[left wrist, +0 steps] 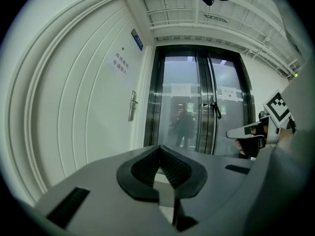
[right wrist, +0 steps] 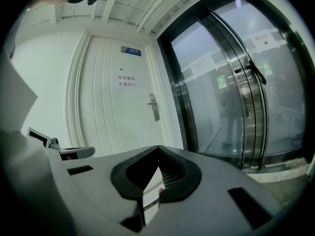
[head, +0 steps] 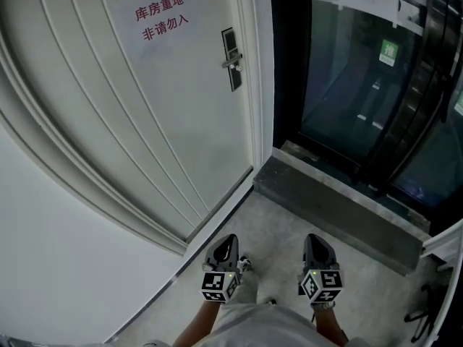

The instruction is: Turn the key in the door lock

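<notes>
The door lock (head: 231, 58) is a dark plate with a silver lever handle on the right side of a white panelled door (head: 145, 107). It also shows in the left gripper view, door lock (left wrist: 132, 105), and in the right gripper view, door lock (right wrist: 154, 106), far ahead of both grippers. I see no key in any view. My left gripper (head: 230, 238) and right gripper (head: 312, 237) hang side by side low over the floor, well short of the door. The left gripper (left wrist: 158, 147) has its jaws closed to a point, empty. The right gripper (right wrist: 158, 147) is likewise shut.
Red lettering (head: 160, 16) is on the door and a small blue sign (right wrist: 131, 50) hangs above it. Dark glass double doors (head: 362, 71) stand to the right behind a raised stone threshold (head: 333, 201). A black object (head: 428, 311) lies at the lower right.
</notes>
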`<action>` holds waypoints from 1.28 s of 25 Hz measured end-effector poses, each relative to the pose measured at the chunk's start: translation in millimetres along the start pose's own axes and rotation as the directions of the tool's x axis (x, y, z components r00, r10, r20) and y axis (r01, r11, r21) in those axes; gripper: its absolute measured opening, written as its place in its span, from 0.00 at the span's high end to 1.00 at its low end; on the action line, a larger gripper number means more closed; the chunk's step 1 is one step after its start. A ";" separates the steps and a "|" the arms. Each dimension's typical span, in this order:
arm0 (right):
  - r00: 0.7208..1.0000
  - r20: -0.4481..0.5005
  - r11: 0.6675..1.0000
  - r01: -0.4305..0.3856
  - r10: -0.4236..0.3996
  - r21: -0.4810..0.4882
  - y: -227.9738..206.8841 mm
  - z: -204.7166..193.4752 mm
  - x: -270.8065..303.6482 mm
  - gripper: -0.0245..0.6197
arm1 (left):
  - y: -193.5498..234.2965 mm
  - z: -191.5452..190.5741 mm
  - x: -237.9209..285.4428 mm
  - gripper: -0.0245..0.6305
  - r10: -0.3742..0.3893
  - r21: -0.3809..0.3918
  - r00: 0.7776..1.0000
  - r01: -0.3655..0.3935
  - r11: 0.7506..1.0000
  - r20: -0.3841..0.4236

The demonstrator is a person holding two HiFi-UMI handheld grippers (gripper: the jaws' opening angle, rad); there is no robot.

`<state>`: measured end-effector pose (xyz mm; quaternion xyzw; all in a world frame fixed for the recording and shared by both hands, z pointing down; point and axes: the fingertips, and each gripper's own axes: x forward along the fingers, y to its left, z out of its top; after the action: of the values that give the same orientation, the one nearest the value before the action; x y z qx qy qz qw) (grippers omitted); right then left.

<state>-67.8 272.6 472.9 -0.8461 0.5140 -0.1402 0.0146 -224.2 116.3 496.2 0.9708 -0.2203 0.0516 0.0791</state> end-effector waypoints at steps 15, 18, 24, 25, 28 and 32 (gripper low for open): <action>0.995 0.046 0.996 0.089 -0.089 -0.010 -31.9 61.0 178.0 0.96 | 64.3 47.1 201.0 0.95 -0.149 0.032 0.989 0.149 0.988 0.014; 0.994 0.049 0.995 0.097 -0.097 -0.007 -26.3 67.2 214.4 0.96 | 89.3 60.6 233.4 0.95 -0.159 0.031 0.987 0.158 0.987 0.034; 0.994 0.064 0.995 0.095 -0.093 -0.025 -11.3 79.6 265.9 0.96 | 134.4 76.9 272.0 0.95 -0.154 0.040 0.987 0.152 0.988 0.053; 0.994 0.067 0.995 0.094 -0.092 -0.030 -9.6 81.6 271.0 0.96 | 139.7 76.0 275.9 0.95 -0.154 0.036 0.987 0.152 0.988 0.047; 0.994 0.056 0.995 0.099 -0.097 -0.030 -10.6 82.5 284.5 0.96 | 149.7 75.3 284.3 0.95 -0.148 0.017 0.988 0.147 0.989 0.052; 0.997 0.040 0.998 0.066 -0.065 -0.012 -5.4 82.0 307.1 0.96 | 165.1 74.1 287.2 0.95 -0.112 0.002 0.992 0.112 0.994 0.054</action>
<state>90.3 -3.0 463.3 -0.8652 0.4865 -0.1204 0.0142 -33.6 -164.3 483.8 0.9827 -0.1674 0.0207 0.0764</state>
